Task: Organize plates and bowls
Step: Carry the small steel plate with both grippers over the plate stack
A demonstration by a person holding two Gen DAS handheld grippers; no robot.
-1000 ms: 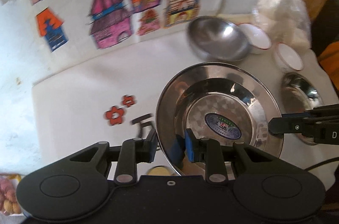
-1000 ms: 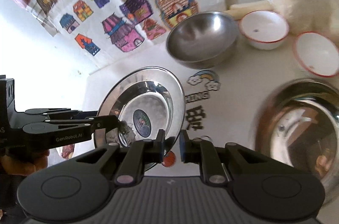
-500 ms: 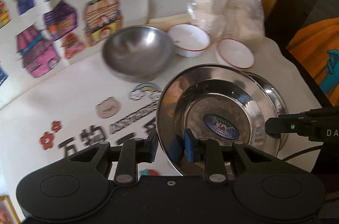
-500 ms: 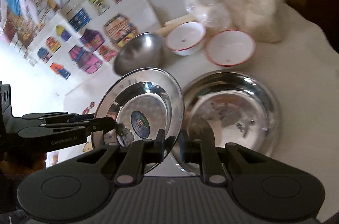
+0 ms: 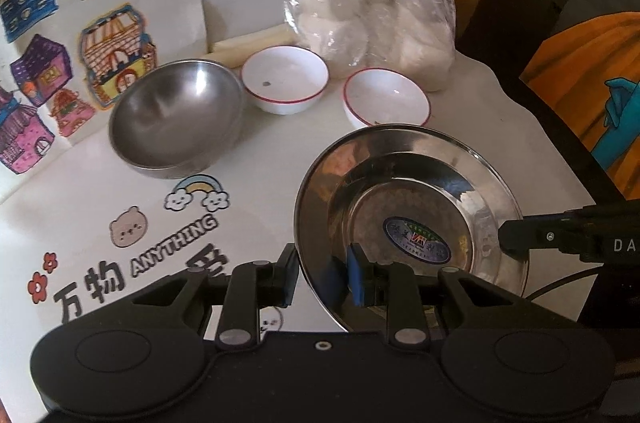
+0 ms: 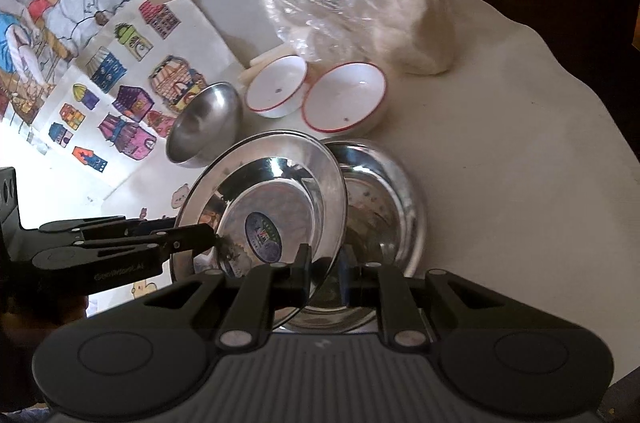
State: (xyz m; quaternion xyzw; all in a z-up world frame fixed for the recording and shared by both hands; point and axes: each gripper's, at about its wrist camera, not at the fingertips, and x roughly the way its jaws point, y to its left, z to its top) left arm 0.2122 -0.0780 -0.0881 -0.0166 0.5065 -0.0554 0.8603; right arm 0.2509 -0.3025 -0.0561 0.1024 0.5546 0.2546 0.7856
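Observation:
A steel plate with a blue oval sticker point(image 5: 408, 199) point(image 6: 272, 199) is held by its rim on both sides. My left gripper point(image 5: 322, 277) is shut on its near-left rim; it shows as the black arm at the left in the right wrist view point(image 6: 192, 239). My right gripper point(image 6: 324, 265) is shut on the opposite rim and shows at the right in the left wrist view point(image 5: 516, 235). The plate hangs tilted over a second steel plate point(image 6: 384, 207) that lies on the table. A steel bowl point(image 5: 176, 119) point(image 6: 206, 125) and two white red-rimmed bowls point(image 5: 286, 77) point(image 5: 386, 99) stand behind.
A plastic bag of white buns point(image 5: 376, 7) lies behind the white bowls. A pale stick point(image 5: 252, 43) lies behind the steel bowl. Sheets with coloured house drawings point(image 5: 80, 23) cover the left. The table edge point(image 5: 560, 143) drops off at the right beside a dark chair.
Both grippers have carried the sticker plate right, towards the white bowls, until it hangs over the second steel plate. Both grips are unchanged.

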